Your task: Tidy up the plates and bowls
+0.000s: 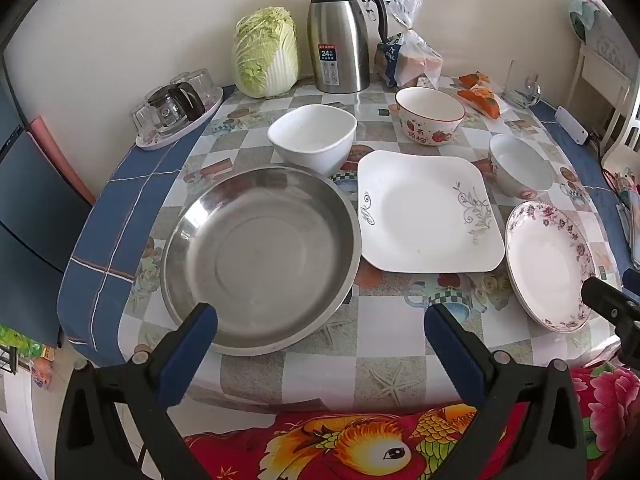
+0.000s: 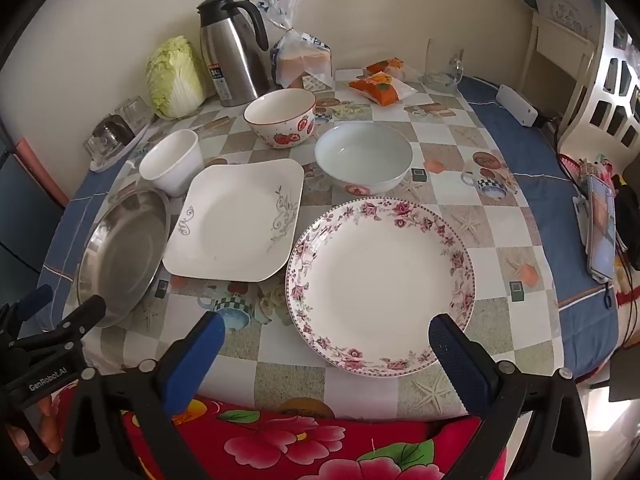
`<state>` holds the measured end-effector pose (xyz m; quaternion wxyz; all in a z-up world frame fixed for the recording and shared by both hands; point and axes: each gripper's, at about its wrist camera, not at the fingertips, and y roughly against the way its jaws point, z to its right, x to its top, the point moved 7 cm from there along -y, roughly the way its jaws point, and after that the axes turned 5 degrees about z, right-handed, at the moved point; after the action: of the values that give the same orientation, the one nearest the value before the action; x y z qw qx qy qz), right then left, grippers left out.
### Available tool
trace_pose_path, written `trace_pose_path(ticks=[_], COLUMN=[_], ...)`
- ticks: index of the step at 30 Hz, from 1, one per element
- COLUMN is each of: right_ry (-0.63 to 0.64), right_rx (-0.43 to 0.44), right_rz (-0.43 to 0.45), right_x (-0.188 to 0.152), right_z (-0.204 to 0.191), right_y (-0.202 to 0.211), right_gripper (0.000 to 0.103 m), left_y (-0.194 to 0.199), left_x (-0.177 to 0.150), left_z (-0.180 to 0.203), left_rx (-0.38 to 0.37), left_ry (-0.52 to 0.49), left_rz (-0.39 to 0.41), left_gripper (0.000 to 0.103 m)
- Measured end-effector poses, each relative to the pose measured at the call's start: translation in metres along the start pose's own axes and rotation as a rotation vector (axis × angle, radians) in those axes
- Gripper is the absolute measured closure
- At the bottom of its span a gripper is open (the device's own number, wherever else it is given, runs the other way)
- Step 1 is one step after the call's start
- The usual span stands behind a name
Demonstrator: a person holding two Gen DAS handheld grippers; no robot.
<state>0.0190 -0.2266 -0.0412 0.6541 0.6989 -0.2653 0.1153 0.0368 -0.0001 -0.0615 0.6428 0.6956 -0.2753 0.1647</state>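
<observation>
All 6 dishes lie apart on the tabletop (image 1: 372, 320), nothing stacked yet, so the sorting has not begun. Along the near edge sit 3 flat pieces in a row: the steel pan (image 1: 260, 256) toward the left edge, the square white plate (image 1: 428, 212) in the middle, touching the pan's rim or just beside it, and the floral round plate (image 2: 380, 288) toward the right edge. Behind them stand 3 bowls: the square white bowl (image 1: 312, 136), the strawberry bowl (image 1: 430, 116) and the shallow white bowl (image 2: 364, 158). The left gripper (image 1: 320, 322) hovers over the near edge beside the steel pan, its fingers spread wide and holding nothing; the right gripper (image 2: 326, 334) hangs over the floral plate's near rim, fingers likewise released and empty. That pairing looks deliberate: each hand faces the piece nearest it. A kettle (image 1: 340, 36) and cabbage (image 1: 266, 52) crowd the far edge, so stacking probably belongs in the middle.
</observation>
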Motion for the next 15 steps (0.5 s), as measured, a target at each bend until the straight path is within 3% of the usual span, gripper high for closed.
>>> trace_pose_path(ticks=[15], right_ry=[-0.005], right_rx=[0.004], right_rz=[-0.007], right_x=[-0.0017], right_z=[0.0002], right_y=[-0.0013], right_gripper=[0.0], left_y=[-0.0002], left_x=[-0.0002], left_z=[-0.0001], left_rx=[-0.003], left_ry=[0.005], left_rz=[-0.004], left_gripper=[0.0])
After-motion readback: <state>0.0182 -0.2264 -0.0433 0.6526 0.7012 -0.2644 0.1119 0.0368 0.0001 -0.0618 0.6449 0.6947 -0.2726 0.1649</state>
